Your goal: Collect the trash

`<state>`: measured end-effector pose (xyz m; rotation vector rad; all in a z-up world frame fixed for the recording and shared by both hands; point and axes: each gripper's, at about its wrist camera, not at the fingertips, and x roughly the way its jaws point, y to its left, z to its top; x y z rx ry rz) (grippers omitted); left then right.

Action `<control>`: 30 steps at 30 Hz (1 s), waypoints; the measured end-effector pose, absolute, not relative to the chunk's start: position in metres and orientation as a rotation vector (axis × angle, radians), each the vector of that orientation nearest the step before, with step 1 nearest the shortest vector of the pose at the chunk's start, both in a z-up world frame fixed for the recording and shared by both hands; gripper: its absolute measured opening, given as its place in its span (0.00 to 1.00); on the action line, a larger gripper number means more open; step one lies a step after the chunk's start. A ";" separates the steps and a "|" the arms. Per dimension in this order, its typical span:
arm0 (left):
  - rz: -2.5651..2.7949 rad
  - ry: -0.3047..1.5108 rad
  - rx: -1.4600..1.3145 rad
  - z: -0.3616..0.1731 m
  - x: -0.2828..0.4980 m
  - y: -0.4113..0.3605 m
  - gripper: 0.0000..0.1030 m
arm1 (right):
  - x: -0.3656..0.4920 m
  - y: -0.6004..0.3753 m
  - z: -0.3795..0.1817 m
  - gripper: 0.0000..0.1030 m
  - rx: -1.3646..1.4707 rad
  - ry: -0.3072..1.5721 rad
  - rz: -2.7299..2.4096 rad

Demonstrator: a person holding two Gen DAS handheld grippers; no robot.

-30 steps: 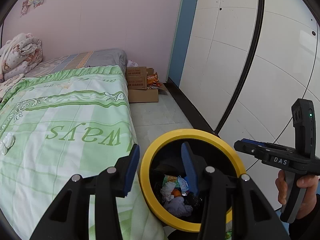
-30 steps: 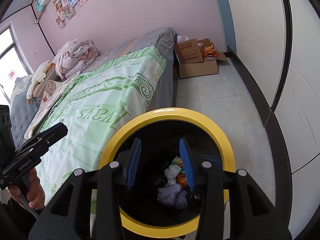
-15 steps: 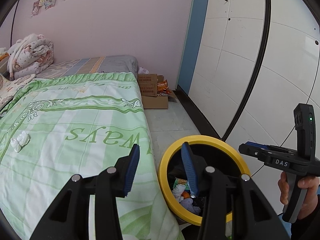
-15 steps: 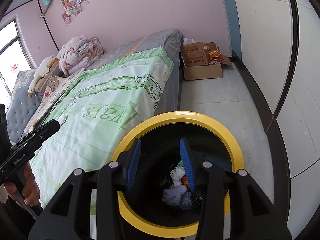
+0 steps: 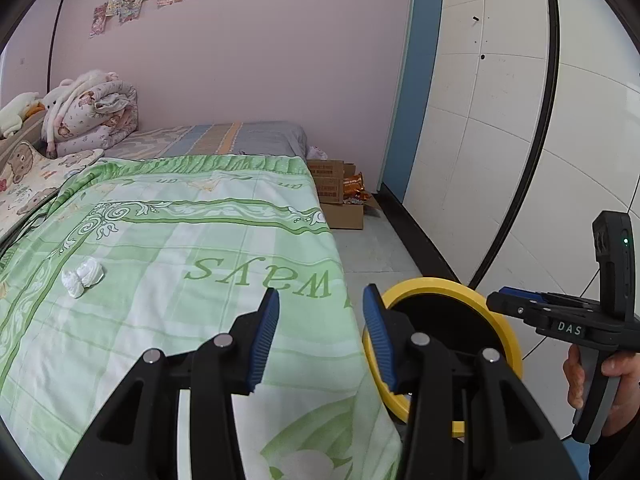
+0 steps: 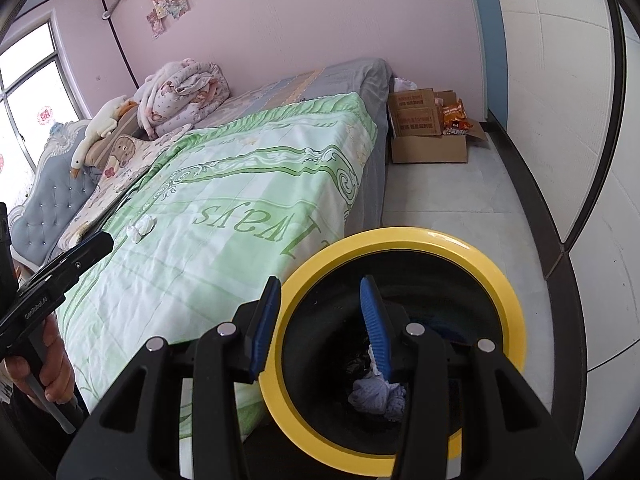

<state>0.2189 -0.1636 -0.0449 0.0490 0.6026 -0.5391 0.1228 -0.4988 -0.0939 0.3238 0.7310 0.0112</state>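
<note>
A crumpled white tissue lies on the green bedspread, far left of my left gripper, which is open and empty over the bed's right edge. The tissue also shows in the right wrist view. A black bin with a yellow rim stands on the floor beside the bed, with crumpled paper inside. My right gripper is open and empty above the bin's left rim. The bin sits right of my left gripper.
Open cardboard boxes with snack packets stand on the floor at the bed's far corner. A white wardrobe runs along the right. Folded quilt and soft toys lie at the bed's head.
My left gripper has swung left from above the bin to over the bed, bringing the tissue closer into view. My right gripper has drawn back slightly and stays over the bin.
</note>
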 end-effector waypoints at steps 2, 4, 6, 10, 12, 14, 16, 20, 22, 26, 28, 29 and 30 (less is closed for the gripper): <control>-0.520 0.594 0.049 -0.044 0.217 -0.155 0.40 | 0.125 -0.491 -0.092 0.39 0.316 0.731 0.026; -0.502 0.588 0.050 -0.042 0.216 -0.145 0.41 | 0.127 -0.482 -0.090 0.39 0.306 0.732 0.041; -0.481 0.585 0.048 -0.042 0.215 -0.136 0.42 | 0.129 -0.474 -0.088 0.40 0.295 0.733 0.056; -0.444 0.582 0.041 -0.040 0.213 -0.117 0.42 | 0.134 -0.457 -0.086 0.42 0.279 0.736 0.087; -0.429 0.580 0.035 -0.039 0.211 -0.107 0.42 | 0.136 -0.448 -0.085 0.44 0.271 0.736 0.103; -0.414 0.578 0.033 -0.039 0.209 -0.099 0.42 | 0.137 -0.438 -0.083 0.44 0.258 0.738 0.119; -0.399 0.578 0.031 -0.039 0.208 -0.091 0.42 | 0.139 -0.427 -0.082 0.44 0.237 0.738 0.130; -0.370 0.579 0.025 -0.040 0.203 -0.075 0.42 | 0.142 -0.409 -0.081 0.44 0.211 0.744 0.158; -0.356 0.580 0.020 -0.041 0.201 -0.066 0.44 | 0.144 -0.398 -0.082 0.44 0.203 0.749 0.172; -0.328 0.583 0.010 -0.043 0.197 -0.050 0.44 | 0.147 -0.381 -0.083 0.44 0.187 0.756 0.205; -0.316 0.585 0.006 -0.045 0.194 -0.043 0.44 | 0.149 -0.372 -0.084 0.44 0.181 0.760 0.221; -0.310 0.587 0.003 -0.045 0.194 -0.039 0.44 | 0.149 -0.367 -0.084 0.44 0.176 0.762 0.230; -0.304 0.588 0.001 -0.047 0.192 -0.036 0.44 | 0.150 -0.362 -0.084 0.44 0.173 0.764 0.239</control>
